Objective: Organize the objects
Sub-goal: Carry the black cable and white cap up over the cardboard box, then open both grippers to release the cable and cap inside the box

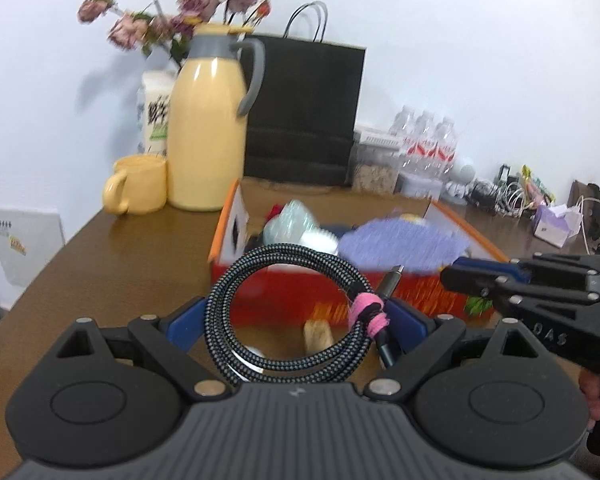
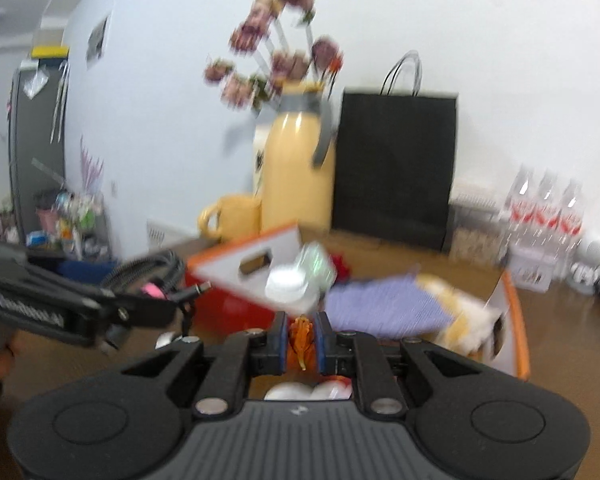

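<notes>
My left gripper (image 1: 298, 320) holds a coiled black-and-white braided cable (image 1: 260, 280) upright between its blue pads (image 1: 186, 324); a pink tie (image 1: 366, 312) binds the coil. The cable (image 2: 148, 270) also shows at the left of the right wrist view. My right gripper (image 2: 303, 338) is shut on a small orange thing (image 2: 301, 330). In the left wrist view the right gripper (image 1: 454, 276) reaches in from the right, with a green leaf (image 1: 478, 304) hanging under it. Both hover in front of an open red-and-orange box (image 1: 300, 296) holding a purple cloth (image 1: 404, 244) and a plastic-wrapped item (image 1: 292, 220).
On the brown table (image 1: 120, 264) behind the box stand a yellow jug (image 1: 208, 132), a yellow mug (image 1: 140, 184), a black paper bag (image 1: 304, 112) and water bottles (image 1: 428, 144). Clutter lines the back right. A small beige piece (image 1: 318, 338) lies before the box.
</notes>
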A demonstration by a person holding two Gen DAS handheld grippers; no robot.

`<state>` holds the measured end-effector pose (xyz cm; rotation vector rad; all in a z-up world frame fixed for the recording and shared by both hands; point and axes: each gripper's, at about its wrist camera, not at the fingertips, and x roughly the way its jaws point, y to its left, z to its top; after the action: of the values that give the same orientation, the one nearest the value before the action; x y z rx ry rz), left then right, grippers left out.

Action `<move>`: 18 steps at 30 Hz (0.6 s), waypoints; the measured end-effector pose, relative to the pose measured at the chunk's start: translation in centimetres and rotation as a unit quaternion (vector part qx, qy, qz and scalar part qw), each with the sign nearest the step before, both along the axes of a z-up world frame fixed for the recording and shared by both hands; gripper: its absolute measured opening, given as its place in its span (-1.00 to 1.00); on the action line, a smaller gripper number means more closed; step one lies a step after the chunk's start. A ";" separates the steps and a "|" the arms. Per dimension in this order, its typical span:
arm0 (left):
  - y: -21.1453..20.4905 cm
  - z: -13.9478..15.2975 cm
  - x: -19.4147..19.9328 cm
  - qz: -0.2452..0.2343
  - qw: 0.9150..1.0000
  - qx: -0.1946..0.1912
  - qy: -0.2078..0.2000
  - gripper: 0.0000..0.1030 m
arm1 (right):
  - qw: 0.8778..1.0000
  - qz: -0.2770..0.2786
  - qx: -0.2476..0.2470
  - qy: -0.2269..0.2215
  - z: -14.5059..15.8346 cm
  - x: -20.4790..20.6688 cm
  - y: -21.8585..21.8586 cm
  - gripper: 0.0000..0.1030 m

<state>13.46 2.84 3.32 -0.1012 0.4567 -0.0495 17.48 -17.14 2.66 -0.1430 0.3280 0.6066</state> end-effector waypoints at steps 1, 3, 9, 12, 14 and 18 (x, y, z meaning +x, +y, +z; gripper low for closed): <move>-0.2 0.5 0.5 -0.001 1.000 0.001 -0.006 0.85 | 1.000 -0.006 0.006 -0.008 0.7 0.3 -0.3 -0.76; -0.8 1.6 1.6 -0.004 1.000 0.001 -0.018 0.85 | 1.000 -0.018 0.015 -0.020 1.6 1.1 -0.5 -0.76; -2.2 3.9 6.1 -0.004 0.999 0.002 -0.038 0.85 | 0.997 -0.052 0.038 -0.035 3.3 5.5 -0.4 -0.76; -2.9 4.4 8.5 0.003 0.999 0.008 -0.044 0.86 | 0.996 -0.068 0.040 -0.032 3.2 7.9 0.0 -0.76; -3.1 4.5 10.4 0.008 0.999 0.010 -0.043 0.85 | 0.996 -0.080 0.038 -0.030 3.0 9.5 0.3 -0.76; -3.3 3.7 13.6 0.030 0.999 0.008 -0.032 0.86 | 0.994 -0.099 0.045 -0.024 1.7 11.6 0.2 -0.76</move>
<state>27.02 -0.46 7.02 -0.0970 0.3895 0.0094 29.09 -16.92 4.40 -0.0376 0.2641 0.4196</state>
